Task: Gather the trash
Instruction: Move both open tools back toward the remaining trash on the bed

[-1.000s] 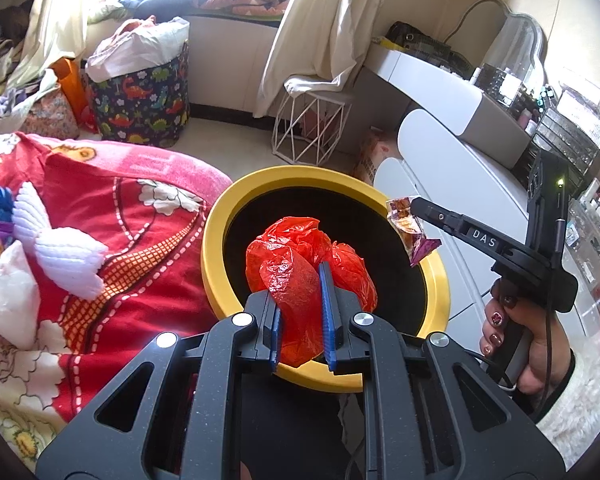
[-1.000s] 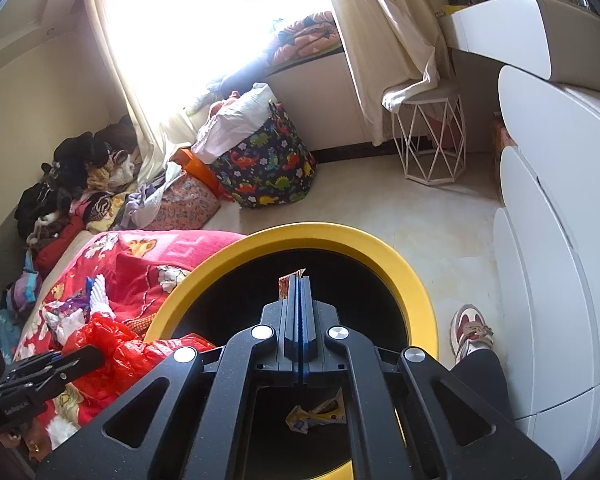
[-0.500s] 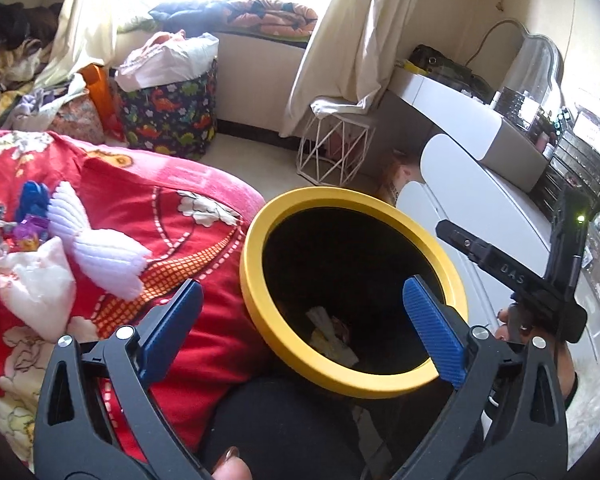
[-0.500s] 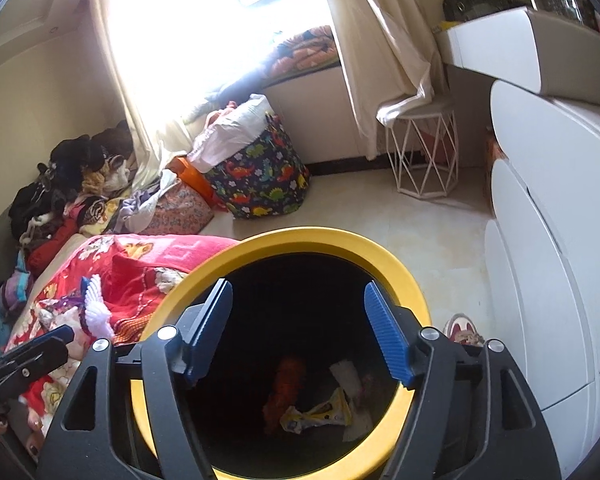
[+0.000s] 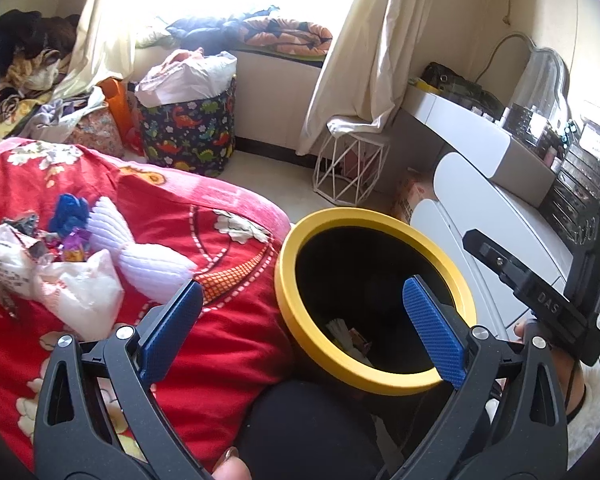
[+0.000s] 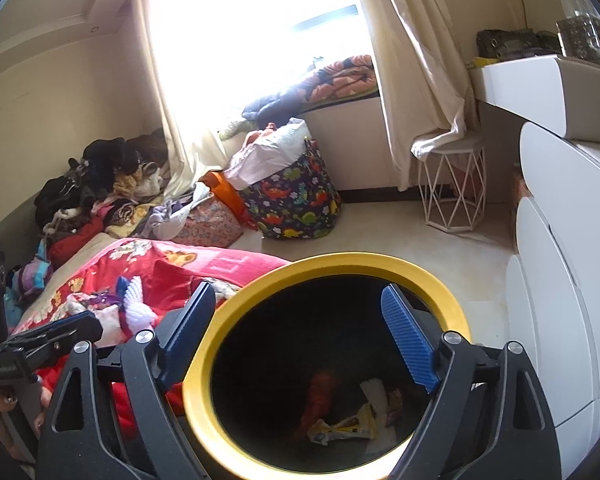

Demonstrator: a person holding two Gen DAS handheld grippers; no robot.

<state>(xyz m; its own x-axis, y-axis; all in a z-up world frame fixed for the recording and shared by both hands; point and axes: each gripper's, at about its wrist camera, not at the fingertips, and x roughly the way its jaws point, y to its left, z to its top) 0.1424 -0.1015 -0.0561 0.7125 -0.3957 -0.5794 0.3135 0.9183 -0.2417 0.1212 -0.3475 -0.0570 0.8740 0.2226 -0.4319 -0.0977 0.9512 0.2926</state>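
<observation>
both your grippers are empty now. the left gripper (image 5: 302, 324) has its jaws spread wide and the right gripper (image 6: 300, 336) has just been opening, nothing between the pads of either one. the trash you carried lies at the bottom of the yellow-rimmed bin (image 6: 204, 396): the red bag (image 6: 320, 394) and the crumpled wrapper (image 6: 342, 426).

i think the next step is to go back for more. keep the jaws wide and aim for the pile of wrappers and white plastic (image 5: 48, 268) on the red blanket (image 5: 228, 332), not for the white knitted toy (image 5: 140, 248) just beside it.

only the right wrist view looks deep into the bin. only the left view shows the pile clearly.
</observation>
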